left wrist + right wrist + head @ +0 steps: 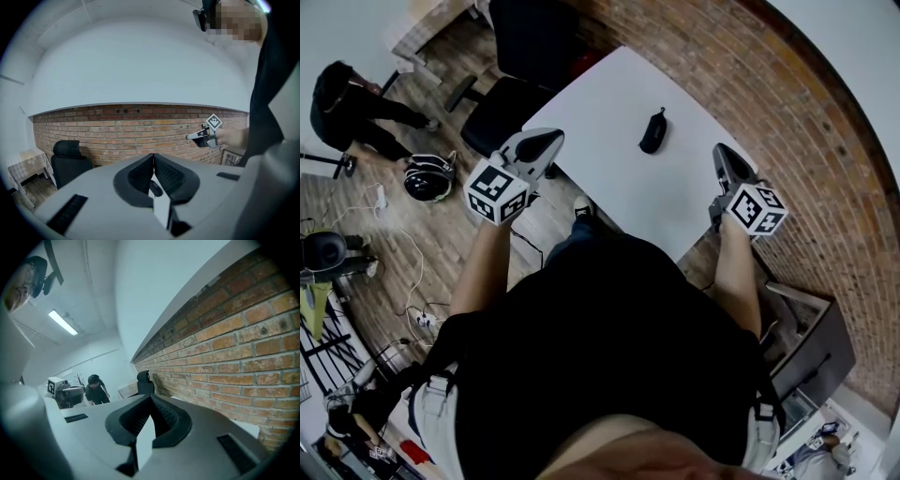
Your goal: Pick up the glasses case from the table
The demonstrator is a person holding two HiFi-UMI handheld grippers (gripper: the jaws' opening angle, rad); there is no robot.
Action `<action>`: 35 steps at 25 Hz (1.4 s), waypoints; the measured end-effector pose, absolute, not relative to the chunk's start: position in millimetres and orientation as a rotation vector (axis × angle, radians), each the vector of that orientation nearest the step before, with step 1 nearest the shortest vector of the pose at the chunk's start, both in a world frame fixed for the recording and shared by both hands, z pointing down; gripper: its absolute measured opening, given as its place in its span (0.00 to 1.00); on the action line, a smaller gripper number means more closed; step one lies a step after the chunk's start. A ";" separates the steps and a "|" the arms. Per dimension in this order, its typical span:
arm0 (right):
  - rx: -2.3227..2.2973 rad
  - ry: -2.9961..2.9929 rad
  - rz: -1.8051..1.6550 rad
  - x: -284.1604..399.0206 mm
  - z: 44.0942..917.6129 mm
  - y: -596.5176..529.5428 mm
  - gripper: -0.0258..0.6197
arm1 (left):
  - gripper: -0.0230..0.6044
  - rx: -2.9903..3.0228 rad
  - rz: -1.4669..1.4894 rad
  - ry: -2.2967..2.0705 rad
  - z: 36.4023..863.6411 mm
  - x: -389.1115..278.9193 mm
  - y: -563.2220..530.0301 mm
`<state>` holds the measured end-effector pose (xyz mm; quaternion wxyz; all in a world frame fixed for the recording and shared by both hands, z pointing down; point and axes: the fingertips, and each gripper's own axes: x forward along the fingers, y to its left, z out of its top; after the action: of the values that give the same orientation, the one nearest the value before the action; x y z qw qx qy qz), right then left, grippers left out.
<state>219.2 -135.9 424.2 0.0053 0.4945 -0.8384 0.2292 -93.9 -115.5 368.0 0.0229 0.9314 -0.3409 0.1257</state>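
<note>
Glasses case on table, long axis running near to far, left tool closed, right tool closed

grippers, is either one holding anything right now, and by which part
Nothing is held. The left gripper and the right gripper both have their jaws together with nothing between them. The glasses case lies on the table, apart from both.

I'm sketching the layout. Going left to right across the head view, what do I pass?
Person in black → left gripper → glasses case → right gripper
</note>
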 end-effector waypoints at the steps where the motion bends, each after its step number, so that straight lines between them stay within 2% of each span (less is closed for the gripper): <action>1: 1.550 -2.623 0.719 218.3 424.9 -137.8 0.06 | 0.05 2.884 0.389 -1.053 368.4 -94.9 -117.9; 35: 1.589 -2.507 0.835 195.0 478.5 -210.3 0.06 | 0.05 2.833 0.433 -0.981 400.3 -125.6 -191.7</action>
<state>195.0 -210.3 478.5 0.0294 0.5151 -0.8127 0.2707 -125.6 -191.7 400.3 0.0560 0.9338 -0.3234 0.1426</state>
